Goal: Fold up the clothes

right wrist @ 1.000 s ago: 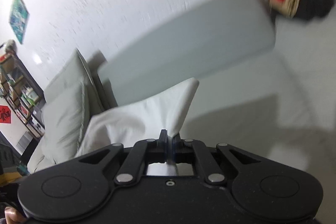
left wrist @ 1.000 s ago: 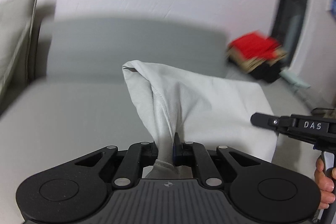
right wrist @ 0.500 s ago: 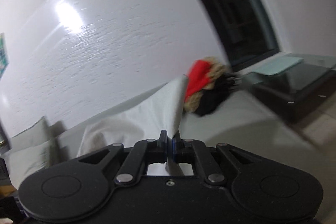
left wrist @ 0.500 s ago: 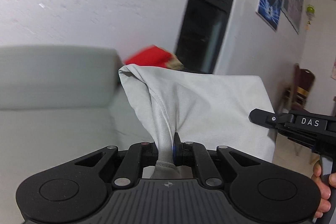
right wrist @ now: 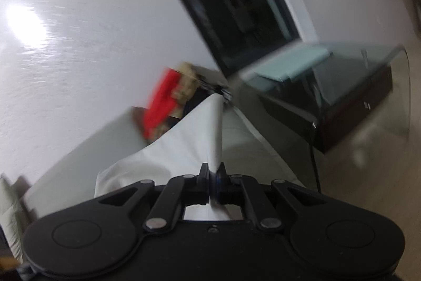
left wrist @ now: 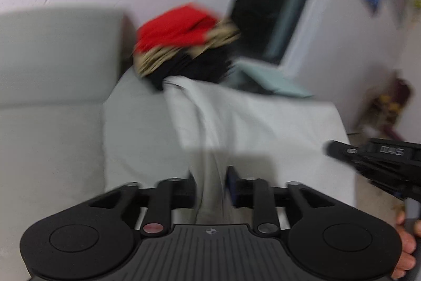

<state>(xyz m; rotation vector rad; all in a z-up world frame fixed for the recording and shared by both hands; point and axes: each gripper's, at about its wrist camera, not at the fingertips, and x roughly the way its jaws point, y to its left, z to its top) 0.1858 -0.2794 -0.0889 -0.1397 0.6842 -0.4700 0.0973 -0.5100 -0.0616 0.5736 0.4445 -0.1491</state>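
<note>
Swung since a second ago toward the sofa's (left wrist: 52, 149) far end by the clothes pile (left wrist: 181, 44), my left hand-held gripper (left wrist: 210, 183) has slackened around the pale garment (left wrist: 250, 123) while the right hand-held gripper (right wrist: 213, 175) pinches it; I should lower evenly, edges matched.

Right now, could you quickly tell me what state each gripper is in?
Left gripper: open, the pale grey garment lying loose between its fingers.
Right gripper: closed on a corner of the same garment.
</note>
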